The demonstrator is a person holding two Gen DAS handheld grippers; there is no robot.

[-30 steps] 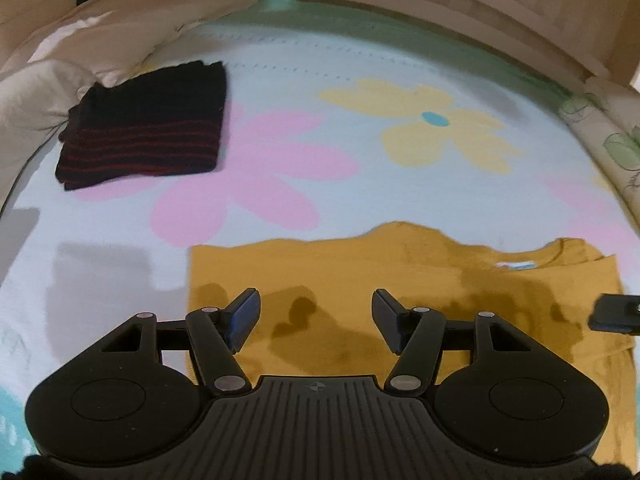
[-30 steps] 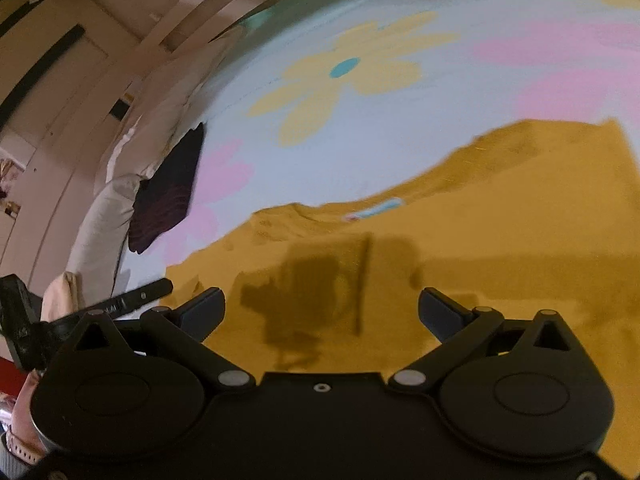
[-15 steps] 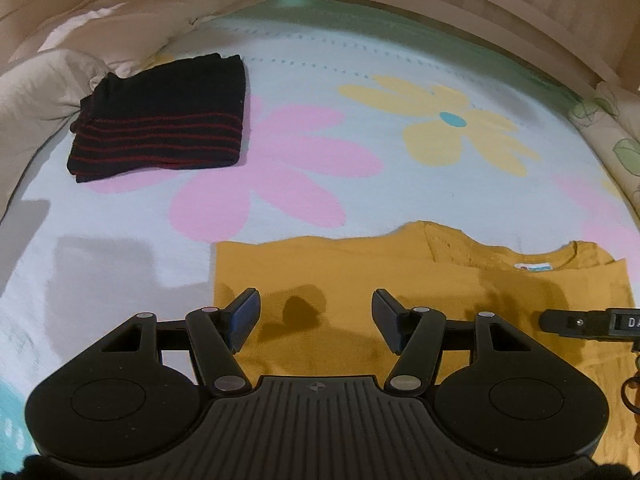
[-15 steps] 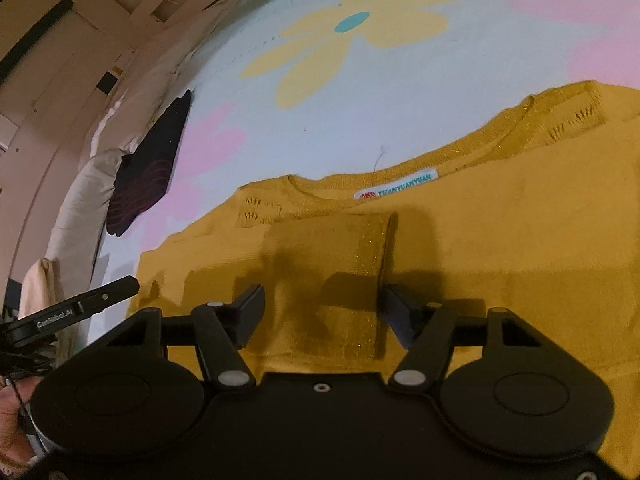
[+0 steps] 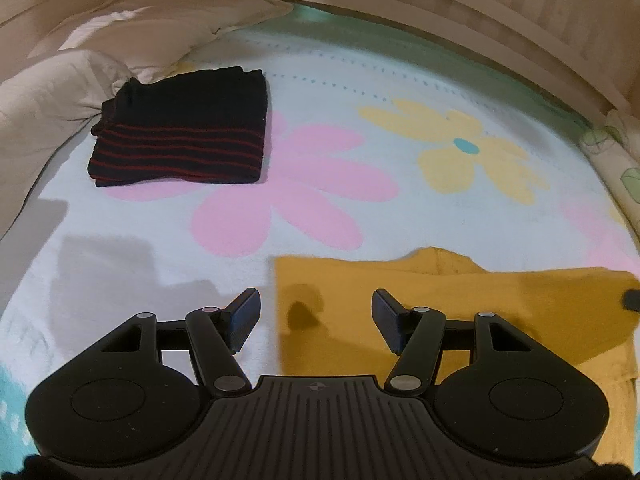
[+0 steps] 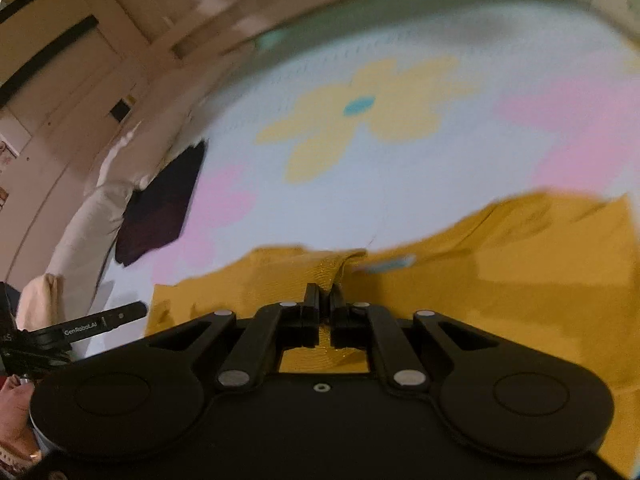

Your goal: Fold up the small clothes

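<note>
A mustard-yellow top [image 5: 460, 308] lies flat on the flowered bed sheet [image 5: 400, 92], its left edge folded straight. My left gripper [image 5: 316, 316] hovers open over that left edge with nothing between its fingers. In the right wrist view the same yellow top [image 6: 520, 280] fills the lower half, blurred by motion. My right gripper [image 6: 325, 304] is shut on a pinched ridge of the yellow fabric near the neckline, which rises in a small peak. The neck label [image 6: 388, 266] lies just right of that peak.
A folded black garment with red stripes [image 5: 180, 128] rests at the far left of the sheet beside white pillows [image 5: 80, 80]. A wooden bed rail [image 5: 440, 8] runs along the far side. A patterned cushion [image 5: 616, 160] lies at the right edge.
My right gripper went from wide open to shut on a fold of the yellow top and lifted it. The left view shifted so the top's left edge now lies between its fingers.
</note>
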